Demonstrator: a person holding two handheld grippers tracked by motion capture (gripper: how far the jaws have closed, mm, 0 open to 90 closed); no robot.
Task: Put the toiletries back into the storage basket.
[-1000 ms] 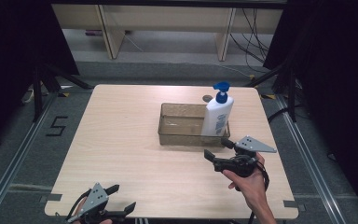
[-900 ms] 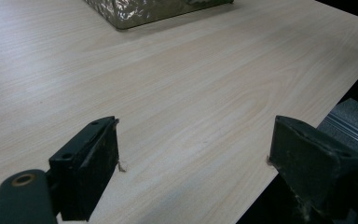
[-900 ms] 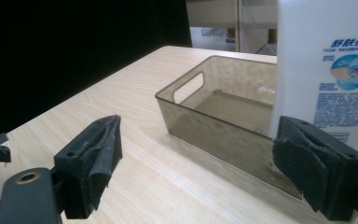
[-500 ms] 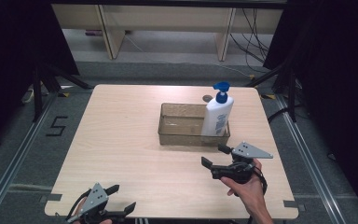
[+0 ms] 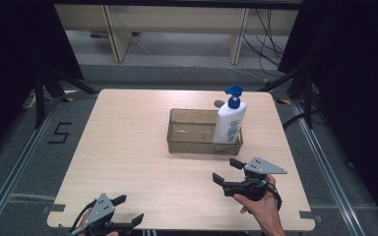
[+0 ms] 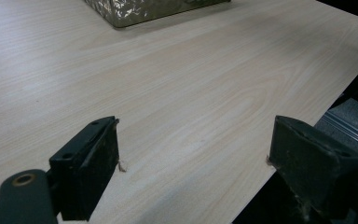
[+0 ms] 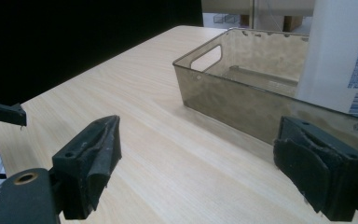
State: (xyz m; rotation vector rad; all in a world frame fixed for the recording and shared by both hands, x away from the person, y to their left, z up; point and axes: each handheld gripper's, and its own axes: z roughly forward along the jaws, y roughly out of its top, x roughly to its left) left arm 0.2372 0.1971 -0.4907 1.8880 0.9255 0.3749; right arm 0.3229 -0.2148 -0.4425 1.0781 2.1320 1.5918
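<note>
Two tools: left tool [image 5: 128, 211] and right tool [image 5: 229, 171], both wide open, holding nothing.
Bottle [image 5: 229, 122]: white, blue pump, upright in right end of bin [image 5: 192, 146] on counter [image 5: 128, 147].
Label: blue print in right tool view, too blurred to read.
Floor mark [image 5: 60, 132]: "5", seen from above.

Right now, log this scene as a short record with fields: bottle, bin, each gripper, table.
bottle: white pump bottle with blue pump, upright inside the bin's right end
bin: clear smoky plastic bin, mid-table, otherwise empty
right gripper: right gripper open, holding nothing, just in front of the bin, apart from it
left gripper: left gripper open, holding nothing, at the table's near edge
table: light wood table
</note>
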